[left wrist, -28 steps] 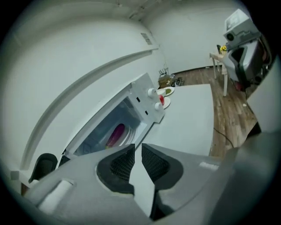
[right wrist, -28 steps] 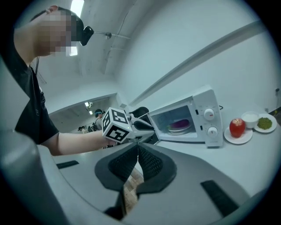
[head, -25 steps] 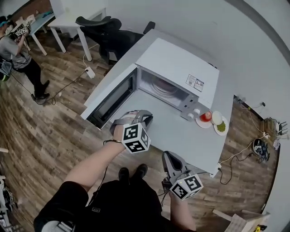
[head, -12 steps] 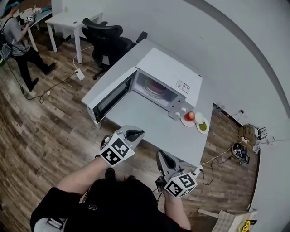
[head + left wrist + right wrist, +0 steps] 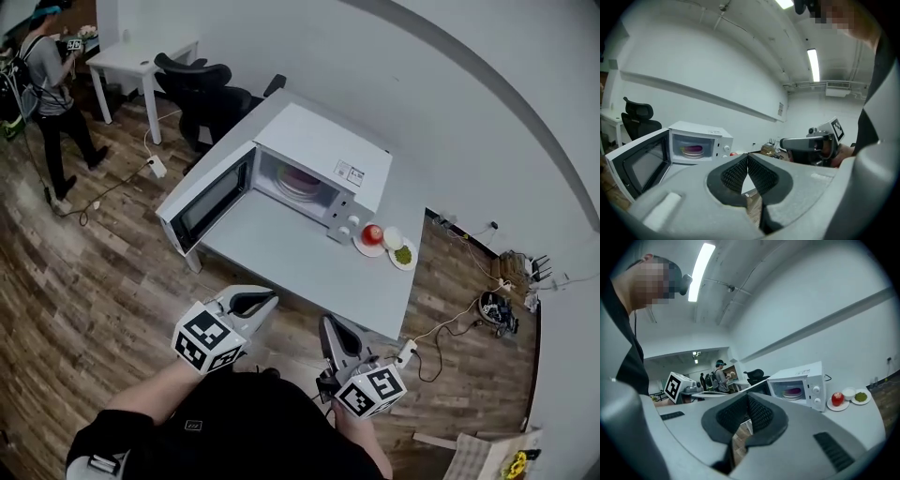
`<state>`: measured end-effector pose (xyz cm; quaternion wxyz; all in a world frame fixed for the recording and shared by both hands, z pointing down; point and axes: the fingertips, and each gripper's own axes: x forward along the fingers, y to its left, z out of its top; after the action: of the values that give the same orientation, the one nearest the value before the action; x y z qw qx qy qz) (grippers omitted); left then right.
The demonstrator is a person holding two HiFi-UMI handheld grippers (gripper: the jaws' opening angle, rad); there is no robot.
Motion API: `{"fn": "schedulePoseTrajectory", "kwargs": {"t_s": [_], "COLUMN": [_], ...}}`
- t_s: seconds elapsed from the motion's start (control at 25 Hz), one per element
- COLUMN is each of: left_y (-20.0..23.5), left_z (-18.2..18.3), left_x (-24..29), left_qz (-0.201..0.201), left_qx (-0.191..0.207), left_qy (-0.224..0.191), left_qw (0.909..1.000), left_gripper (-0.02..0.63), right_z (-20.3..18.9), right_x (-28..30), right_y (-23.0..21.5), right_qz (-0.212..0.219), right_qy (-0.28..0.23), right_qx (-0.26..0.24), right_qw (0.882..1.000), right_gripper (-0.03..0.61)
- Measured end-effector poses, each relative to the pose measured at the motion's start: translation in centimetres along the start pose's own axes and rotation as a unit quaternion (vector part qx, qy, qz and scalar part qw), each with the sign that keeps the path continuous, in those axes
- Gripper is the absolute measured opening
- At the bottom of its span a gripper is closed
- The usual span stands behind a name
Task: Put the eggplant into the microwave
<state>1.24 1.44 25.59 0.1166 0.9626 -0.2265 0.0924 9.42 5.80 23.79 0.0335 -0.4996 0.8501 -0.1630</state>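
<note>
The white microwave (image 5: 319,159) stands on the grey table (image 5: 300,267) with its door (image 5: 204,202) swung open to the left. A purple eggplant (image 5: 693,149) lies on a plate inside the cavity, and the eggplant (image 5: 792,391) shows in the right gripper view too. My left gripper (image 5: 265,300) hangs shut and empty in front of the table's near edge, over the floor. My right gripper (image 5: 329,324) is beside it, also shut with nothing held. Both point toward the microwave from well back.
Right of the microwave sit a plate with a red fruit (image 5: 372,234), a small white bowl (image 5: 393,238) and a dish of green food (image 5: 404,255). A black office chair (image 5: 202,89) and a white desk (image 5: 141,56) stand behind. A person (image 5: 52,84) stands far left. Cables cross the floor.
Both grippers have drawn back from the open microwave, away from the table and over the floor. The whole view has backed off, so the table looks farther away.
</note>
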Motion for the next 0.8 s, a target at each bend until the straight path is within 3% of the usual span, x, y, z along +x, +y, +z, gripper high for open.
{"fn": "schedulePoseTrajectory", "kwargs": {"t_s": [0.12,0.36,0.52,0.8], "left_y": [-1.7,-3.0,-2.2,-2.1], "left_z": [0.8,3.0,3.8,3.5], "left_x": [-0.2,-1.5,-2.2,-2.4], "left_qz": [0.013,-0.014,0.019,0.036], "left_qx": [0.000,-0.079,-0.058,-0.064], "left_qy": [-0.011,-0.050,-0.062,-0.068], "left_qw": [0.9999,0.9955,0.9962,0.9950], "left_gripper": [0.009,0.009,0.009,0.009], "right_z": [1.0,1.6,1.9,2.6], "right_x": [-1.5,-2.8,-2.9,-2.9], "right_y": [-0.5,-0.7,-0.7,-1.0], "right_qz": [0.011,0.030,0.044,0.039], "right_qy": [-0.012,-0.028,-0.030,-0.039], "right_qx": [-0.002,-0.011,-0.029,-0.036], "right_qw": [1.000,0.999,0.998,0.998], "right_gripper": [0.015,0.015,0.015,0.014]}}
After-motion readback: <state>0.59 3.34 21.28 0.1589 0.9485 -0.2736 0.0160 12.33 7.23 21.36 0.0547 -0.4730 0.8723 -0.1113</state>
